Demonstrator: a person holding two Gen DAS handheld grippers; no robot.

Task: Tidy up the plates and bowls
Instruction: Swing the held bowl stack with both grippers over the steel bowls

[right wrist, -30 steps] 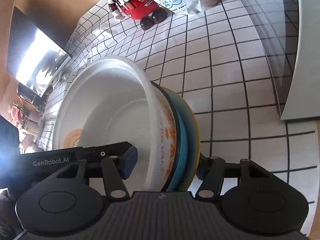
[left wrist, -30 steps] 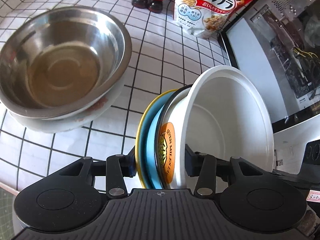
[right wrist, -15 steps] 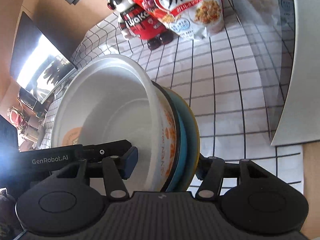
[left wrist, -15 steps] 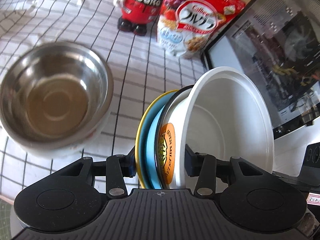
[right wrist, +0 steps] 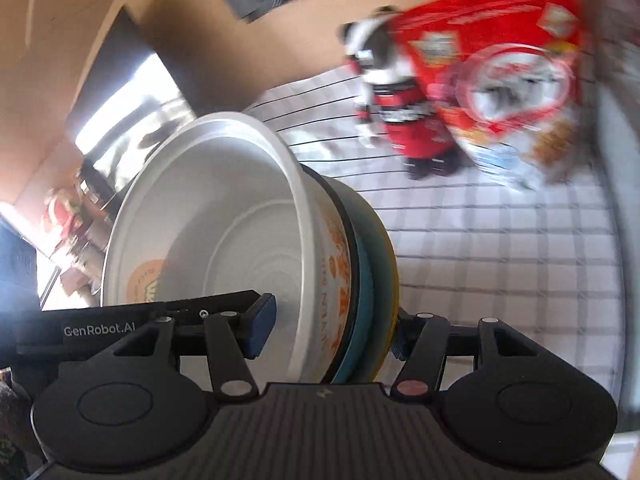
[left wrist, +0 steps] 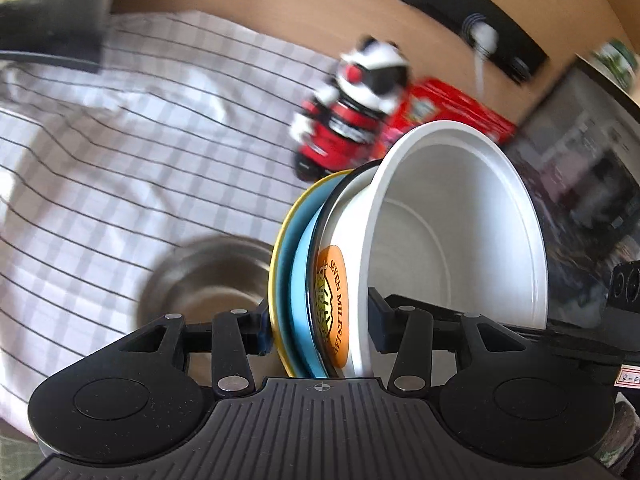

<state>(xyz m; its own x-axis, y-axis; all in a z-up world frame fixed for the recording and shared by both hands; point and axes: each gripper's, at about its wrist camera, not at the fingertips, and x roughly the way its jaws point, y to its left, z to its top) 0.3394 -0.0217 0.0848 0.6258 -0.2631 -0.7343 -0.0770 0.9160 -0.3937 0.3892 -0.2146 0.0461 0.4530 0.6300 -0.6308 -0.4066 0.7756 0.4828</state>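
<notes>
Both tools clamp one stack (left wrist: 320, 280) from opposite edges, held on edge above the table (left wrist: 120, 184): left tool (left wrist: 318, 330), right tool (right wrist: 332, 330); white bowl (left wrist: 452, 224) atop plates (probably rigid, slick, breakable); rim grips look sensible.

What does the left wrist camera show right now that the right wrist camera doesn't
Only the left wrist view shows the steel bowl on the checked cloth and the left gripper clamped on the stack.

Only the right wrist view shows the cereal bag's printed front, the right gripper gripping the stack, and a bright window at left.

Both show the white bowl nested on the blue plate and yellow plate, held on edge, plus the blurred red toy figure.
</notes>
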